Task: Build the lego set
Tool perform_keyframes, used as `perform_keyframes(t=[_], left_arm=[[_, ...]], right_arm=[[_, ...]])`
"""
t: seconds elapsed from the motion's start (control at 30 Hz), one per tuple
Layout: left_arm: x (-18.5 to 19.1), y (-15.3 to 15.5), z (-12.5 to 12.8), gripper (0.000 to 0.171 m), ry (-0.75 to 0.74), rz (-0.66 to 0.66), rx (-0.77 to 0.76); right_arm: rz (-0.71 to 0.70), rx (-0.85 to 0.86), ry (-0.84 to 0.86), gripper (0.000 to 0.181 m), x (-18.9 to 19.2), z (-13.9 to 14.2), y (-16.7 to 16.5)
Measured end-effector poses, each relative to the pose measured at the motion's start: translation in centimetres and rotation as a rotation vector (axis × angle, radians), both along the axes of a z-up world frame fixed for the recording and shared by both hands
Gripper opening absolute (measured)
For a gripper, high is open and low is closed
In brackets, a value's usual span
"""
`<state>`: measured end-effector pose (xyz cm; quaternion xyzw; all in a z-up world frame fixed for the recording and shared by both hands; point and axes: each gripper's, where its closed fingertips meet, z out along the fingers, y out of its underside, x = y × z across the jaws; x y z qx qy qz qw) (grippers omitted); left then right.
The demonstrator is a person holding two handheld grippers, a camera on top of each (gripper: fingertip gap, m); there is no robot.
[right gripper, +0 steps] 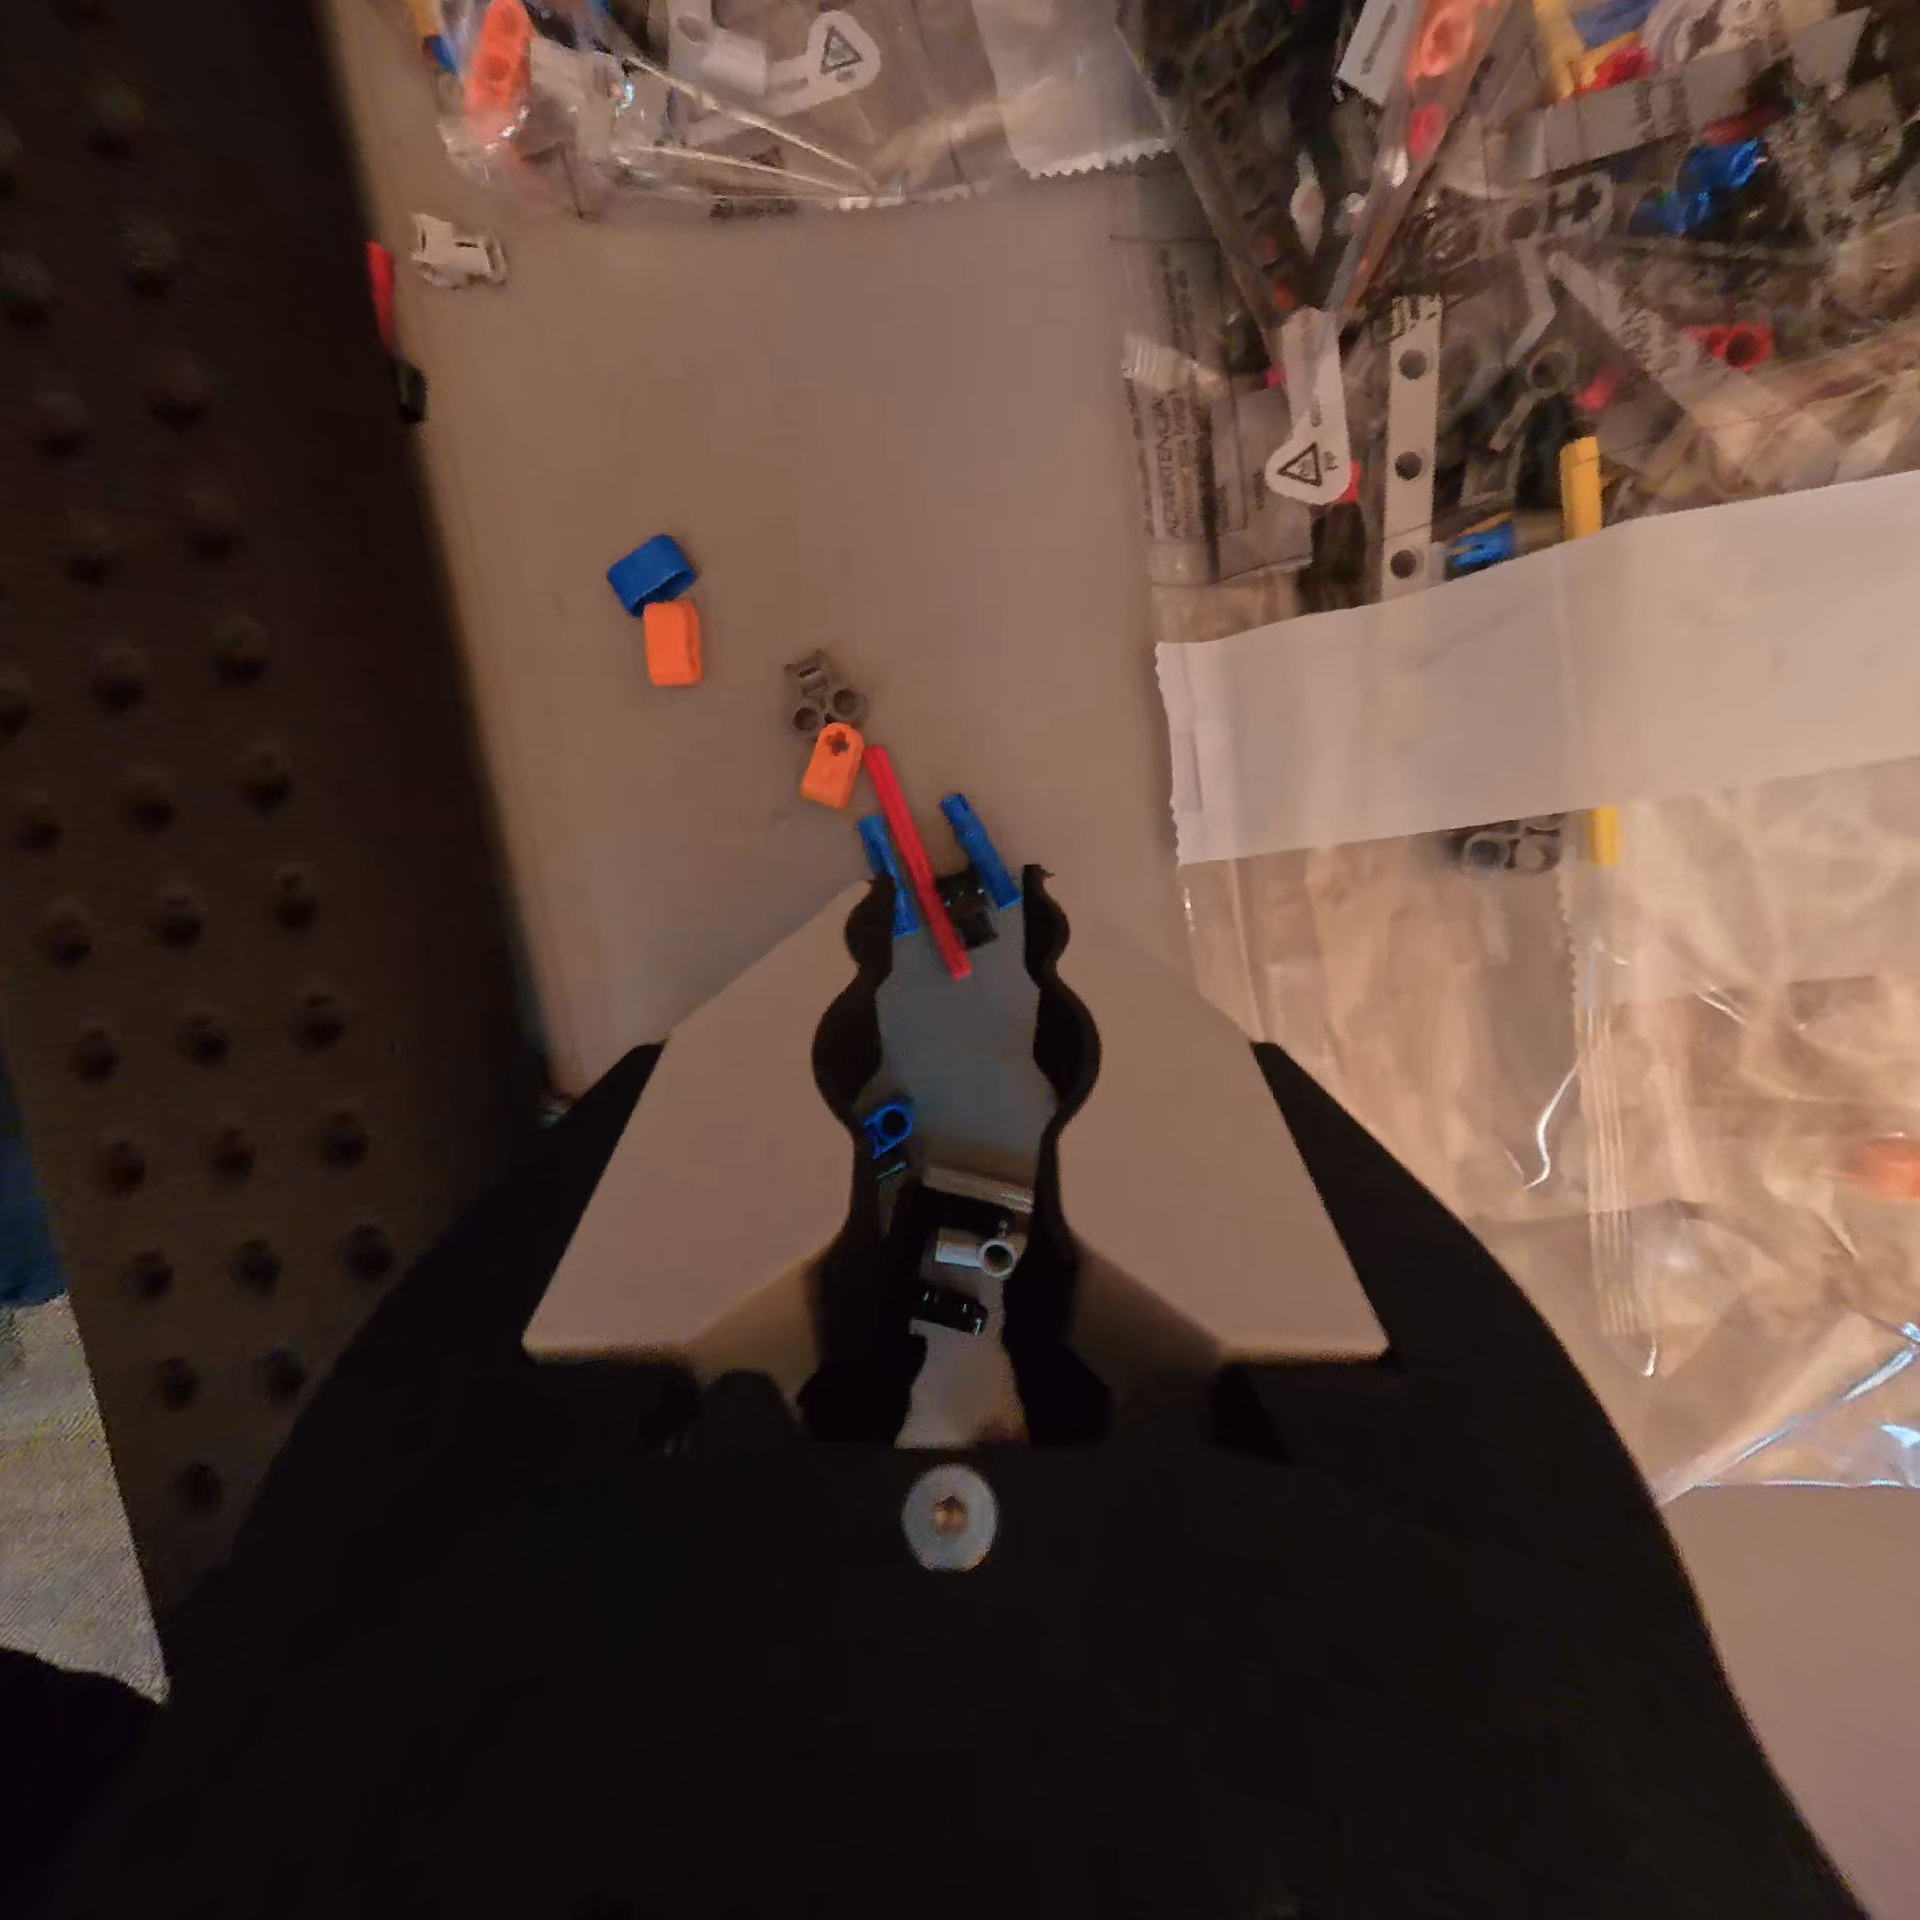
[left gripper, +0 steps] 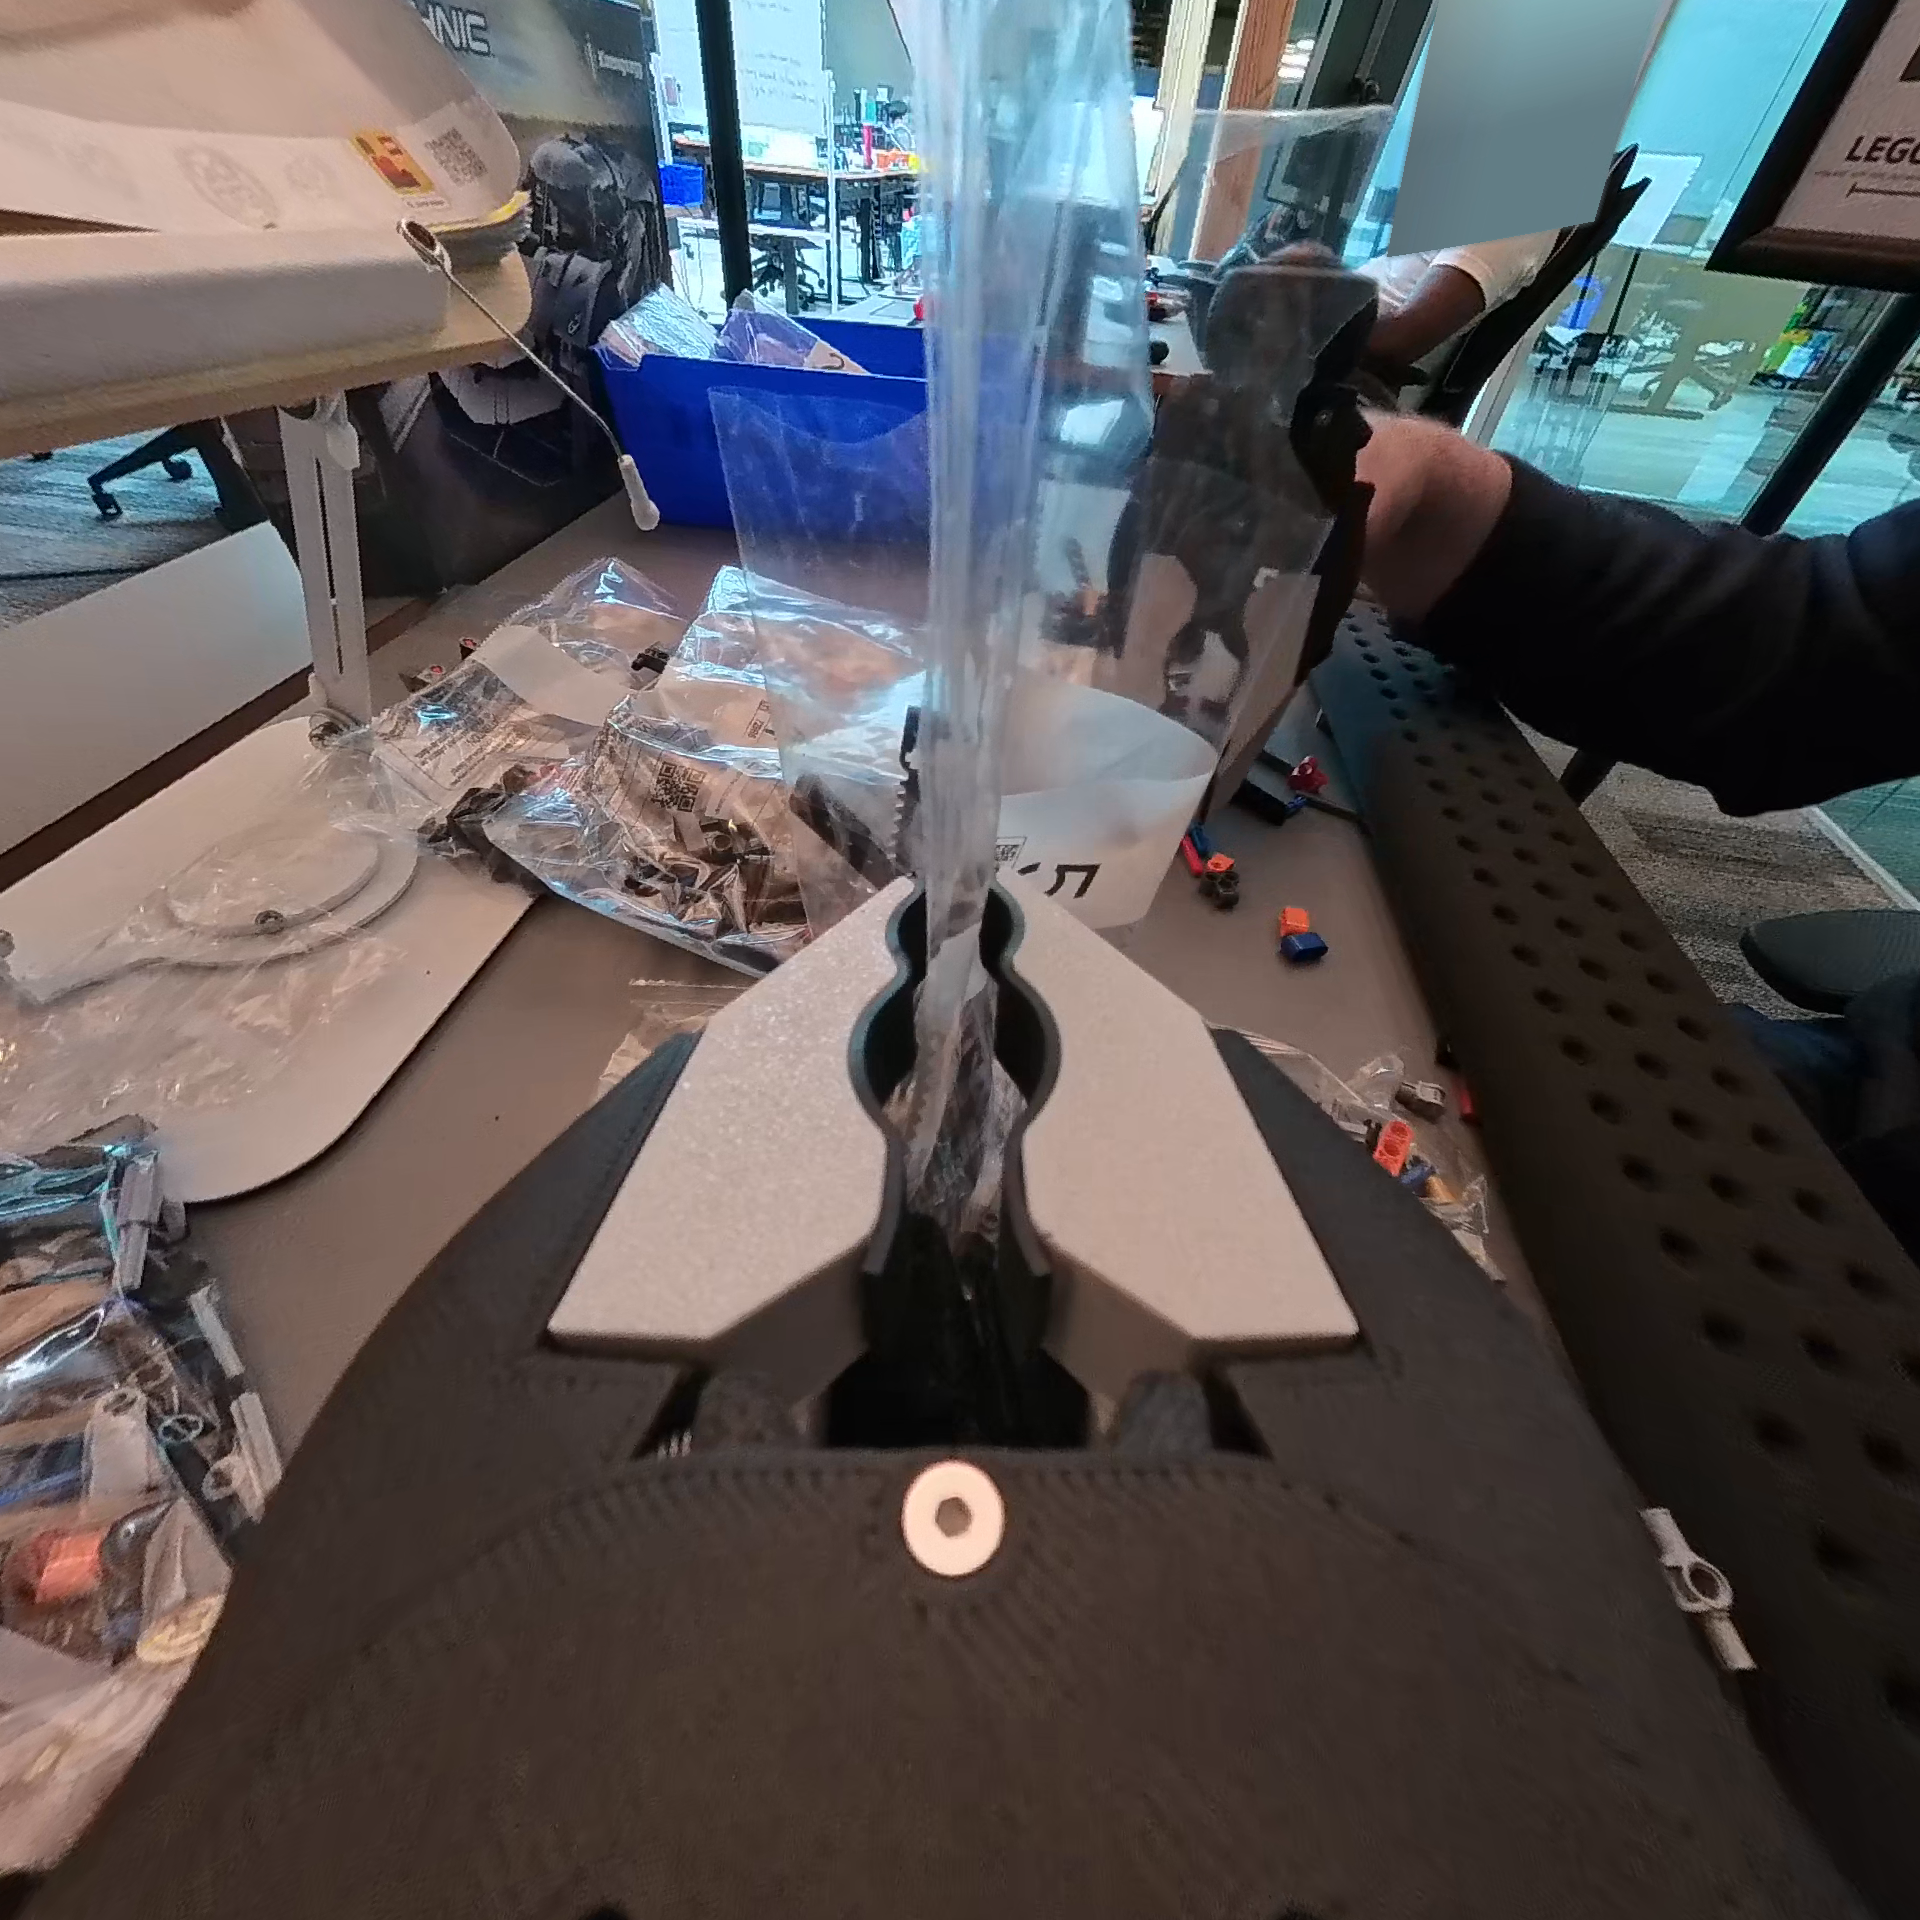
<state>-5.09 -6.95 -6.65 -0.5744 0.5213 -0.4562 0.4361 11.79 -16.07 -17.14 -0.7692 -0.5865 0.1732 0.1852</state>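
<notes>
Clear plastic is filling the middle of our left wrist view: we are pinching an empty transparent bag (left gripper: 1023,343) in the left tool (left gripper: 951,935), whose grey fingers (left gripper: 790,1122) are closing narrowly on the gathered film. The bag is rising upright from the fingertips and spreading out above the table (left gripper: 582,1049). Behind the film, blurred, we are seeing the right tool (left gripper: 1320,436) gripped by a hand (left gripper: 1423,520) in a dark sleeve.

Our right tool (right gripper: 956,883) is pointing down at the table (right gripper: 831,436) with its jaws standing apart in a moderate gap and gripping nothing. Loose lego pieces are lying just past and between the fingertips: a red axle (right gripper: 920,862) flanked by two blue pins (right gripper: 883,862), a black piece touching them, an orange connector (right gripper: 831,764) and a grey connector (right gripper: 821,696) just beyond. A little farther off, a blue piece (right gripper: 652,571) and an orange piece (right gripper: 673,644) are sitting touching each other. More small pieces, blue, grey and black, are showing through the gap nearer the tool's base.

Sealed bags of parts (right gripper: 1507,291) are piling up on the right of that view, with a clear bag bearing a white strip (right gripper: 1538,686) lying nearest. A dark perforated panel (right gripper: 187,727) is running along the table's edge. Across the table in the left view, a white stand (left gripper: 332,623) is carrying an open booklet, and a blue bin (left gripper: 675,416) is sitting behind it.
</notes>
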Motion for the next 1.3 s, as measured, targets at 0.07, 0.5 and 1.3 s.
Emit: perform_keyframes(t=[0.07, 0.5, 1.3], left_arm=[[0.0, 0.0, 0.0, 0.008, 0.0, 0.001, -0.001], [0.0, 0.0, -0.2, 0.008, 0.007, 0.001, -0.005], [0.0, 0.1, -0.3, 0.008, 0.008, 0.0, -0.007]], right_arm=[[0.026, -0.005, -0.017, 0.029, 0.1, -0.2, -0.4], [0.047, 0.03, -0.011, 0.02, -0.5, -0.6, -0.3], [0.032, 0.027, -0.032, 0.036, -0.8, -0.6, 0.1]])
